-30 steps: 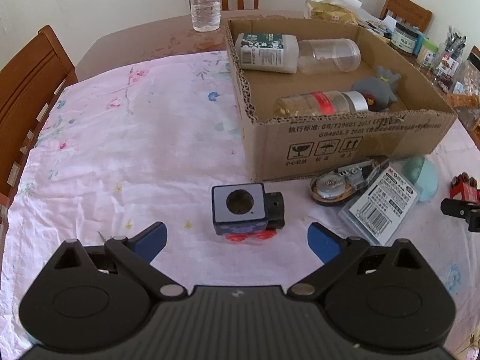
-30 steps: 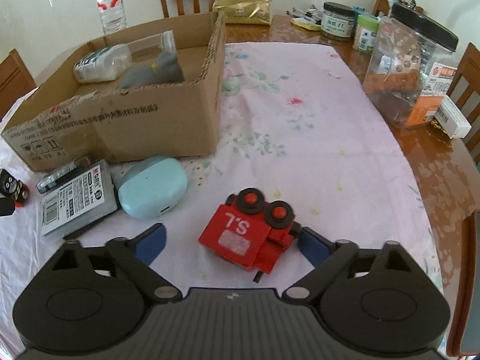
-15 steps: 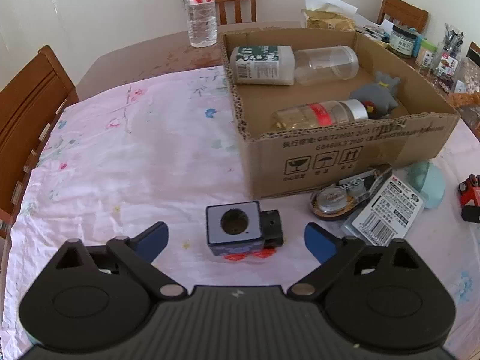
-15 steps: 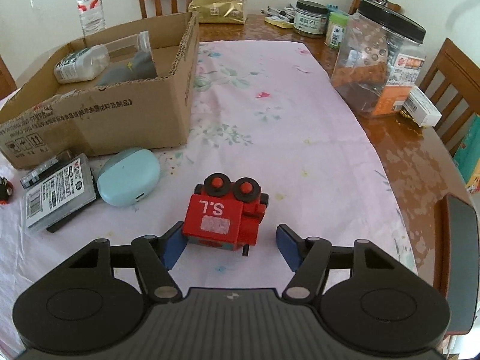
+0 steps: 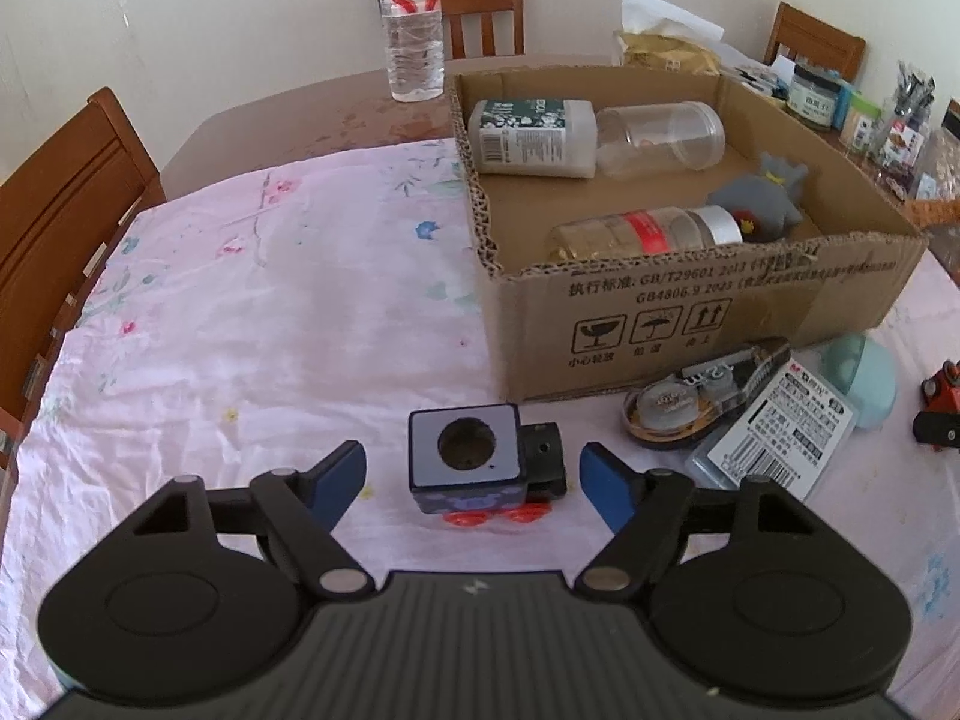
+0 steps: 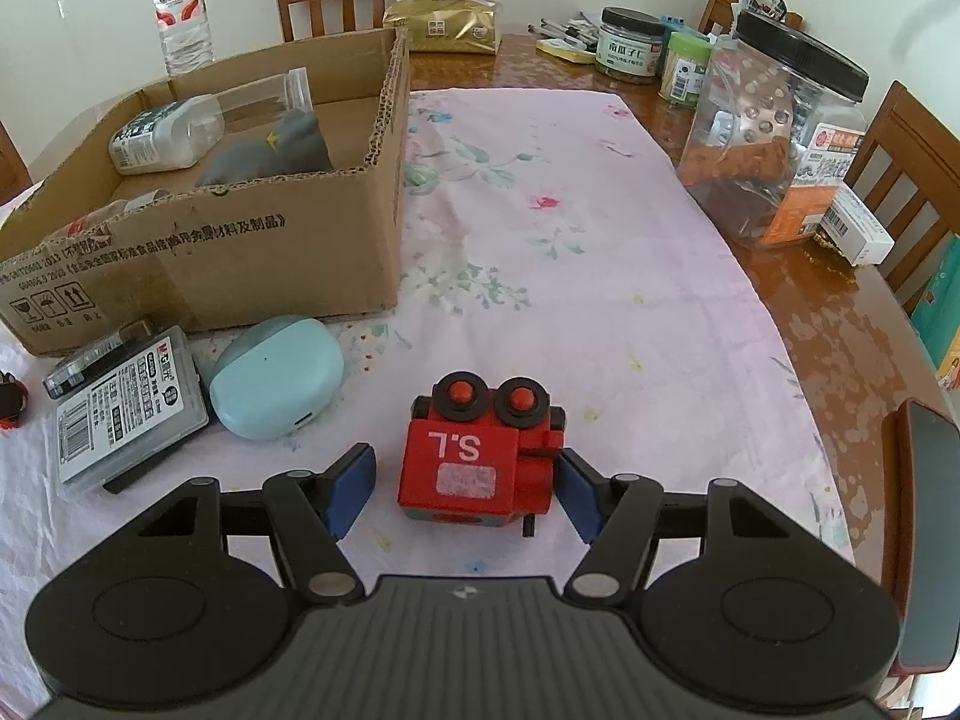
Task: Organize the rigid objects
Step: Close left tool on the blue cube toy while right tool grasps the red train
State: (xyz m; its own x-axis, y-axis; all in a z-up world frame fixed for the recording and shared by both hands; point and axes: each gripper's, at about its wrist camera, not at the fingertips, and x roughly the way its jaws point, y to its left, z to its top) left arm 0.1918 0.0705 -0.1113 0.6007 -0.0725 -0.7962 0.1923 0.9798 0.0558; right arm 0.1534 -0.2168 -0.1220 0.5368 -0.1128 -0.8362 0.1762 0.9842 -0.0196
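A dark blue toy train [image 5: 480, 462] with a grey holed face and red wheels sits on the pink cloth between the fingers of my open left gripper [image 5: 474, 483], untouched. A red toy train [image 6: 480, 462] marked "S.L" lies on its side between the fingers of my right gripper [image 6: 465, 489]; the right pad touches it, the left pad stands apart. The cardboard box [image 5: 690, 306] holds bottles, a clear jar and a grey plush toy. It also shows in the right wrist view [image 6: 240, 252].
A tape dispenser [image 5: 690, 399], a labelled plastic case [image 5: 774, 432] and a light blue case [image 6: 276, 384] lie in front of the box. A large jar [image 6: 774, 138] and small containers stand at the right. A water bottle [image 5: 414, 24] and chairs stand behind.
Both grippers moved forward around their toy trains. The right gripper narrowed and the red train turned square between its fingers. The left gripper narrowed a little.
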